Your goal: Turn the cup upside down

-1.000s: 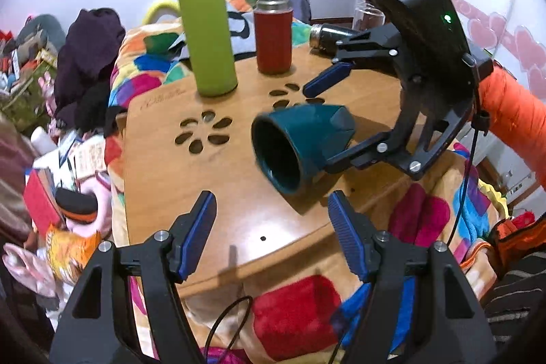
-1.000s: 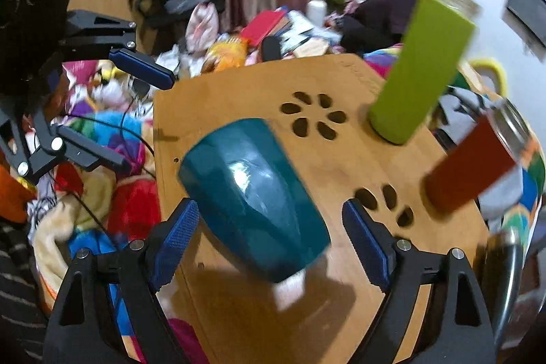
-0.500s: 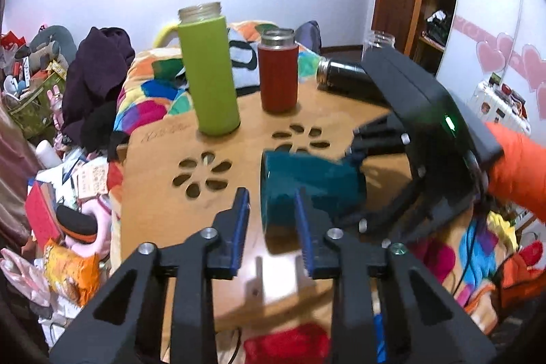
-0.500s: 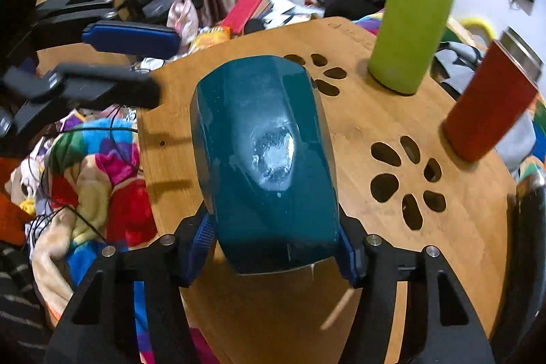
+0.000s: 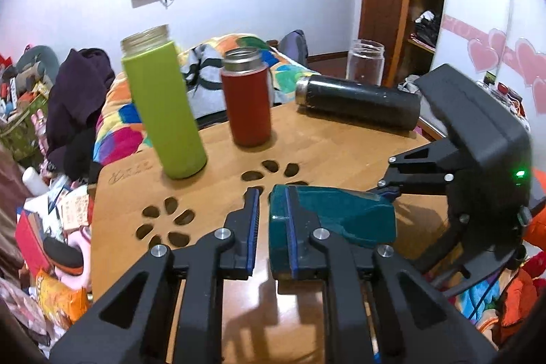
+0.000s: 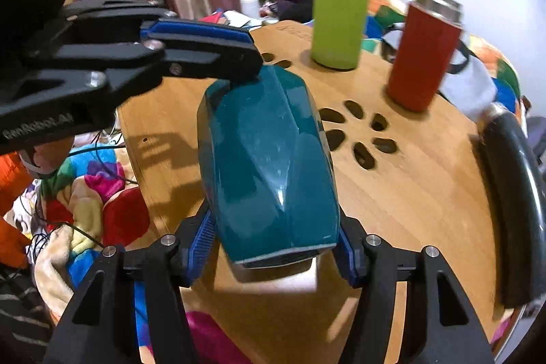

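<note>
Your left claw (image 5: pixel 269 227) is pinched on the rim of the teal cup (image 6: pixel 269 159), which lies sideways above the wood counter (image 5: pixel 341 149). Your right claw (image 6: pixel 276 248) clamps its base end. Behind: green bottle (image 5: pixel 163 111), red flask (image 5: pixel 247 101), black flask (image 5: pixel 358 101) on its side.
</note>
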Available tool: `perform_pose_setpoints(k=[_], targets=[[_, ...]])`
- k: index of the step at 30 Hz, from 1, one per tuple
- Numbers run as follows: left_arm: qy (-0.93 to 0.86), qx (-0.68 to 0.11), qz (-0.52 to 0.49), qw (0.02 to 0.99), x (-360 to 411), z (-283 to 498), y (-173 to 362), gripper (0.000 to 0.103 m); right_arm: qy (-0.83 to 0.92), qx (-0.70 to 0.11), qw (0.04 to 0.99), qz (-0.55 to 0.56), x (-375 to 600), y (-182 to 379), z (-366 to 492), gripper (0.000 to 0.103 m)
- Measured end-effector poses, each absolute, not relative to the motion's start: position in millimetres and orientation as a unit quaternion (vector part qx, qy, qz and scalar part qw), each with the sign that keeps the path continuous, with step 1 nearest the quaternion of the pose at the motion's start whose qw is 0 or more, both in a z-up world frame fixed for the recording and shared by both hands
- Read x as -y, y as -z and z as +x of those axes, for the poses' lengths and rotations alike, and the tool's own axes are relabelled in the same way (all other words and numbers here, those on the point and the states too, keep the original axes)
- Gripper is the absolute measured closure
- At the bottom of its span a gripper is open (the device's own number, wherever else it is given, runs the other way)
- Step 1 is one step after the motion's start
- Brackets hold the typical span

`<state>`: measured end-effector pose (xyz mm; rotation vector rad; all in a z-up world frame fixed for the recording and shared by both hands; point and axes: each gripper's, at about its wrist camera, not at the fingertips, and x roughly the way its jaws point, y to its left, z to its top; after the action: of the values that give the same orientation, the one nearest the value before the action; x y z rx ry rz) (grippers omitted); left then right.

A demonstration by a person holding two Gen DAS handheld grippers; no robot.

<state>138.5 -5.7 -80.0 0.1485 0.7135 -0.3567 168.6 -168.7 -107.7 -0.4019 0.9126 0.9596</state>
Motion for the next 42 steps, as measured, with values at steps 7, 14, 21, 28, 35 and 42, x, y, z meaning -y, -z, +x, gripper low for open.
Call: perform_pose_setpoints(k=[7,14,21,28,35,42], targets=[[0.194,-0.346,0.061,0.916,16.5,150.2,79.8,0.089,-0.427,-0.408,0.787,-0.178,185.5,97.3,162.8,0.047],[0.194,-0.356,0.043,0.913,12.8,161.1,87.8,0.089,-0.425,-0.39,0.802,-0.157,194.6,86.2,160.8,0.048],[0.19,-0.368,0.014,0.91,1.5,167.8,97.4,0.099,-0.42,-0.388,0.809,-0.136,190.6,87.7,171.4,0.054],[0.193,-0.375,0.005,0.907,-4.8,164.7,102.8,0.098,-0.418,-0.385,0.813,-0.126,191.0,89.3,171.0,0.054],[0.157,-0.347,-0.01,0.925,-23.0,145.8,84.3,0.098,-0.393,-0.357,0.838,-0.125,202.3,70.6,156.5,0.054],[0.115,-0.283,-0.019,0.952,-33.4,107.8,52.0,0.066,-0.34,-0.305,0.884,-0.106,220.4,42.3,133.6,0.03]])
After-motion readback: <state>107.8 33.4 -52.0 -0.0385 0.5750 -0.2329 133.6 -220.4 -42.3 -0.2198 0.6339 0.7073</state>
